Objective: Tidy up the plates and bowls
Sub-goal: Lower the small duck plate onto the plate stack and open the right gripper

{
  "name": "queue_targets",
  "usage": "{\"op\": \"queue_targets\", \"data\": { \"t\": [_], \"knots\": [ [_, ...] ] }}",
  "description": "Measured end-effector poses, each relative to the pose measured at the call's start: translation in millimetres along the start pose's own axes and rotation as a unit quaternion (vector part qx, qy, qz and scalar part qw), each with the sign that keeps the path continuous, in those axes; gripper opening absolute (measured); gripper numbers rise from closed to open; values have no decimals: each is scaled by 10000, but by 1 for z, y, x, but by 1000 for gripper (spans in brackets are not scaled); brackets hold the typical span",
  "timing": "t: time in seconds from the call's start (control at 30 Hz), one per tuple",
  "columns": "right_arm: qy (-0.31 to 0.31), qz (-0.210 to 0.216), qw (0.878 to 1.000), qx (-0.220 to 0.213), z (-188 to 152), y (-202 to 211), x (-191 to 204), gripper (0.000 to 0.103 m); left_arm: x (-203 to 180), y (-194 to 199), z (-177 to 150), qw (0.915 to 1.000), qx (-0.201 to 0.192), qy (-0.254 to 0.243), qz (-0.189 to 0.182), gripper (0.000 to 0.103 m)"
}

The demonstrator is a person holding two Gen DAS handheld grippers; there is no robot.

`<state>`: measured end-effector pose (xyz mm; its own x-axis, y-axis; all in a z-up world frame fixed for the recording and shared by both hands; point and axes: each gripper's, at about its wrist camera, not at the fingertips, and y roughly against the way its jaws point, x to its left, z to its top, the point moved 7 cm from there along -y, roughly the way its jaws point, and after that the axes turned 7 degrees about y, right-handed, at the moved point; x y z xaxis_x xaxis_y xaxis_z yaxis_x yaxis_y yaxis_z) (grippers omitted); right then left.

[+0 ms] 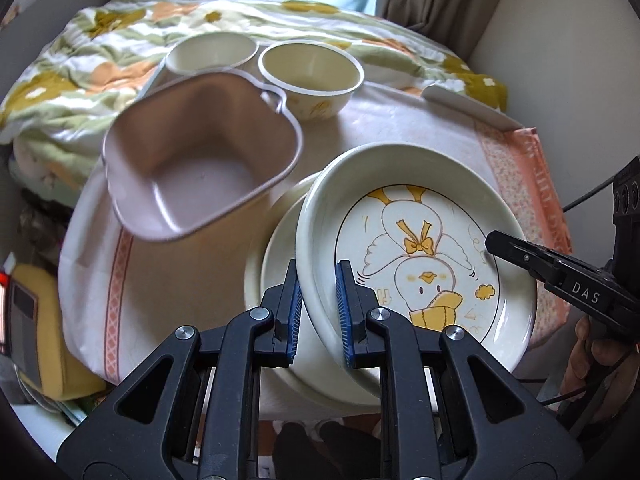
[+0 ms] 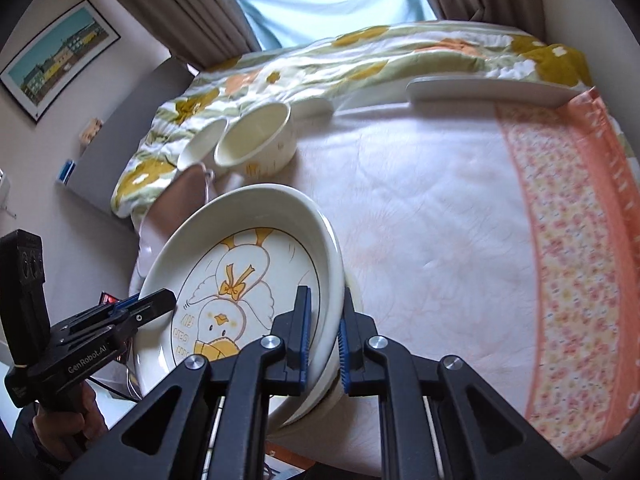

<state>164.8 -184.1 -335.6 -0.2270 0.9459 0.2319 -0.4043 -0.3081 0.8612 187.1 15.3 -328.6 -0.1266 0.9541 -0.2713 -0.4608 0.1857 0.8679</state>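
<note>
A cream deep plate with a yellow duck drawing (image 1: 416, 248) (image 2: 248, 280) is held tilted over another cream plate (image 1: 276, 248) below it. My left gripper (image 1: 318, 312) is shut on the duck plate's left rim. My right gripper (image 2: 323, 338) is shut on its right rim; its fingers (image 1: 520, 254) show in the left wrist view. A pink-brown square bowl (image 1: 196, 160) sits to the left. Two cream bowls (image 1: 310, 72) (image 1: 212, 54) stand at the back. A flat white plate (image 2: 488, 92) lies at the far right edge.
The table (image 2: 440, 208) has a white cloth with an orange flowered border (image 2: 572, 240). A flowered quilt (image 1: 120, 40) lies on the bed behind. A yellow object (image 1: 36, 320) sits low left of the table.
</note>
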Motion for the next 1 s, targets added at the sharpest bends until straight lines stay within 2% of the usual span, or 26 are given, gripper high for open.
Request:
{"op": "queue_targets", "data": {
  "t": [0.33, 0.63, 0.8, 1.0],
  "knots": [
    [502, -287, 9983, -84, -6, -18, 5, 11, 4, -28, -10, 10000, 83, 49, 15, 14],
    [496, -367, 9981, -65, -7, -23, -1, 11, 0, -32, -10, 9998, 77, -136, 158, 15],
    [549, -376, 9977, -105, -10, -22, 0, 11, -2, -34, -13, 9987, 66, -336, 369, 15],
    [729, -434, 9963, -138, -10, -23, 4, 11, -11, -36, -16, 9913, -91, -843, 1009, 17]
  ]
}}
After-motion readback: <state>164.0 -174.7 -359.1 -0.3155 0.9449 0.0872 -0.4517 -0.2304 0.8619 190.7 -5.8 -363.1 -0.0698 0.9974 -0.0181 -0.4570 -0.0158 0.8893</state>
